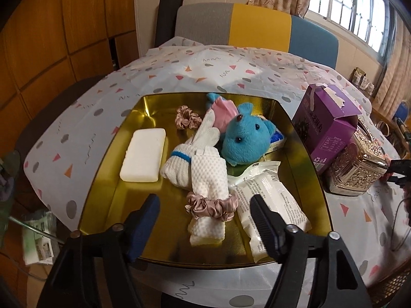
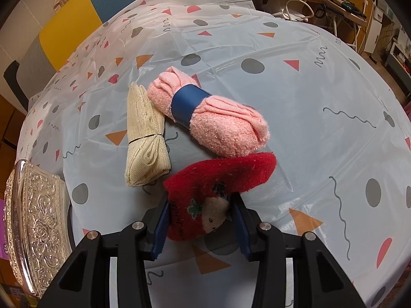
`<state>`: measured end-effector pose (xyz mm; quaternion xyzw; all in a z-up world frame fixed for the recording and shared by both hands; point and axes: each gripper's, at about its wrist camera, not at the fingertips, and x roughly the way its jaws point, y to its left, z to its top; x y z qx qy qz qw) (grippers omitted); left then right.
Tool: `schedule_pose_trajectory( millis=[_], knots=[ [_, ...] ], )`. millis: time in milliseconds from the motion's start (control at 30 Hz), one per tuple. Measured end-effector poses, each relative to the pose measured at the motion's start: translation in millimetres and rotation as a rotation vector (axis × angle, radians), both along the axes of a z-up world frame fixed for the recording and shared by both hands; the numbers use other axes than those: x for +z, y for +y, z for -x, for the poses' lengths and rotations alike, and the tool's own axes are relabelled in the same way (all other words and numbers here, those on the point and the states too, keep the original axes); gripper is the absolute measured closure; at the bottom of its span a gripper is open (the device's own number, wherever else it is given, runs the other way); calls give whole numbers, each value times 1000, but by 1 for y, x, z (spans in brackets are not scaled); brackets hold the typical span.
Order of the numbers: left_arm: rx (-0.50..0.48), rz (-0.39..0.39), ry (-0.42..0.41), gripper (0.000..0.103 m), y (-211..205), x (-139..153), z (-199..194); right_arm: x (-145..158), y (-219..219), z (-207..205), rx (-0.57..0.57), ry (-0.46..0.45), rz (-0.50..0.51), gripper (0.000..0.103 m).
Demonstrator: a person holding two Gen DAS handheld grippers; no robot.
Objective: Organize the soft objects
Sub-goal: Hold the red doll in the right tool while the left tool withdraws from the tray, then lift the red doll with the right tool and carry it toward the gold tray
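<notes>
Right wrist view: right gripper (image 2: pixel 200 220) jaws clench the red fuzzy sock (image 2: pixel 218 179) on the tablecloth. Lift vertically, clearing the pink towel roll (image 2: pixel 208 118). Left gripper (image 1: pixel 205 220) jaws stand released above the gold tray (image 1: pixel 113 190).

Daylit, sharp centres, strong fisheye bending

Daylight is admitted through the window (image 1: pixel 359 7) at far right; glare is thrown off the gold tray (image 1: pixel 154 107) and tablecloth (image 2: pixel 295 97), while corners are darkened and curved.

Gold tray (image 1: pixel 108 179), blue plush (image 1: pixel 241 138), scrunchied cloth (image 1: pixel 209 202)
</notes>
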<state>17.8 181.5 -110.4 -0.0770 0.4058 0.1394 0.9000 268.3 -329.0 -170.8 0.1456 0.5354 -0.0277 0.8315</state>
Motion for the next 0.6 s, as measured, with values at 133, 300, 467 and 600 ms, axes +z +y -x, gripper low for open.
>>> schedule_pose_trajectory(
  millis=[133,300,467,600],
  knots=[
    [2,-26,-4,22,-4,4,0,4,3,0,13,-6,30,62],
    [0,-43,-3,22,-9,7,-1,8,7,2,28,-14,53,66],
    [-3,-56,-13,21,-13,12,2,12,6,5,18,-23,67,73],
    [-10,-65,-19,21,-16,16,1,21,3,9,-1,-63,72,81]
  ],
)
